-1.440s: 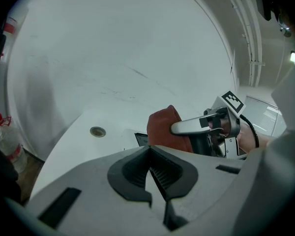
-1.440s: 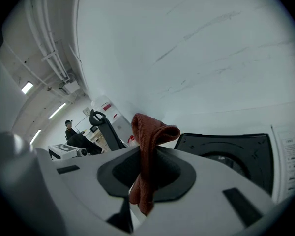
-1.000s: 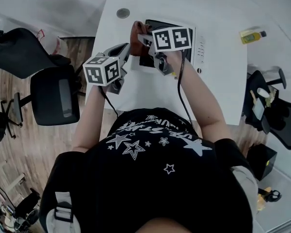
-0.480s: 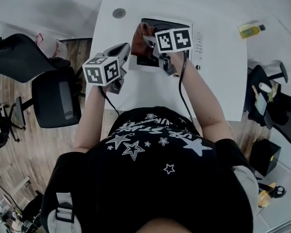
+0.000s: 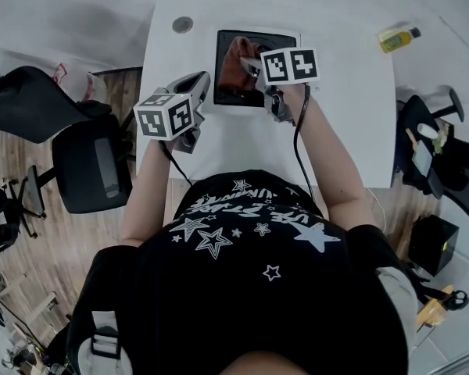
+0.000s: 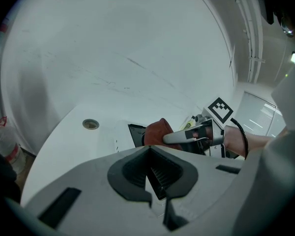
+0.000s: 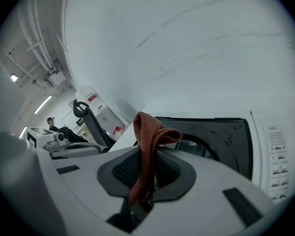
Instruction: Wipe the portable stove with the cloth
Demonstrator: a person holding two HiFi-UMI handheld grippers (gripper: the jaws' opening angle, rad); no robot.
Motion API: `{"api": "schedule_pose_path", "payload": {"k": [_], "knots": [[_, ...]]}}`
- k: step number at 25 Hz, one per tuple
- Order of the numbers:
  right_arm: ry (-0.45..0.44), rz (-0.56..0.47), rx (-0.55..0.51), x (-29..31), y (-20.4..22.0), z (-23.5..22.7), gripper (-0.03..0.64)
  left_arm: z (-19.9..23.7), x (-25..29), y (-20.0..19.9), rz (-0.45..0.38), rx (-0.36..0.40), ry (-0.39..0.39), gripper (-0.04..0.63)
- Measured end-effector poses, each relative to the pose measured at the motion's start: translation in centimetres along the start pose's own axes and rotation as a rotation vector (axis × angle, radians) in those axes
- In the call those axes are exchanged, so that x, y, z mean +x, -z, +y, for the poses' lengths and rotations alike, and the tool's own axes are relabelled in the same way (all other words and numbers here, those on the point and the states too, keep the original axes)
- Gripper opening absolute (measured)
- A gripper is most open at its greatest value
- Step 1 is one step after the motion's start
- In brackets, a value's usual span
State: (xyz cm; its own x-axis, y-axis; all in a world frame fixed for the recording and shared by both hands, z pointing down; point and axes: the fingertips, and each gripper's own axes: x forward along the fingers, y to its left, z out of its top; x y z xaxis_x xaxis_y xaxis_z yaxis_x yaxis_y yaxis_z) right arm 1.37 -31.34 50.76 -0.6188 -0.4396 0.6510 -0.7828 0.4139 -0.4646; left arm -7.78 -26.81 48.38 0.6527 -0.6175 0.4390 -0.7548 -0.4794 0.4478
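1. White table (image 5: pixel 344 131) fills the middle of the head view, with wood floor (image 5: pixel 31 248) and black office chairs (image 5: pixel 90 162) to left and right.
2. Nearest over the table, the left gripper (image 5: pixel 201 79) hovers just left of the stove. Its jaws are pressed together with nothing between them.
3. Slightly farther, the right gripper (image 7: pixel 147 156) is clamped on the one cloth (image 7: pixel 148 132), a rust-brown knit fold. It is pinched through its middle, with a loop sticking up past the jaws. The cloth sits over the stove's left part; I cannot tell whether it touches the surface.
4. The cloth looks soft, light and limp, so it will likely drag and bunch. A grip on the gathered middle suits it, leaving fabric ahead of the jaws.
5. One portable stove (image 5: pixel 254 41) lies flat at the table's far middle, with a black top and a white control strip on the right. It looks rigid and smooth, perhaps light enough to slide when pushed, so the empty gripper could steady an edge.
6. Farthest are one round grommet (image 5: pixel 182 24) on the left and one yellow bottle (image 5: pixel 396 39) on the right.
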Motion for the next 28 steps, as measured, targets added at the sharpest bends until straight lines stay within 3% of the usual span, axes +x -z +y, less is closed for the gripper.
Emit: {"api": "schedule_pose_path", "payload": {"k": [28], "knots": [[0.102,-0.065,0.078,-5.9,1.3,-5.5,0.061,-3.0,1.1,0.4,0.031,0.040,0.051,0.008]]}}
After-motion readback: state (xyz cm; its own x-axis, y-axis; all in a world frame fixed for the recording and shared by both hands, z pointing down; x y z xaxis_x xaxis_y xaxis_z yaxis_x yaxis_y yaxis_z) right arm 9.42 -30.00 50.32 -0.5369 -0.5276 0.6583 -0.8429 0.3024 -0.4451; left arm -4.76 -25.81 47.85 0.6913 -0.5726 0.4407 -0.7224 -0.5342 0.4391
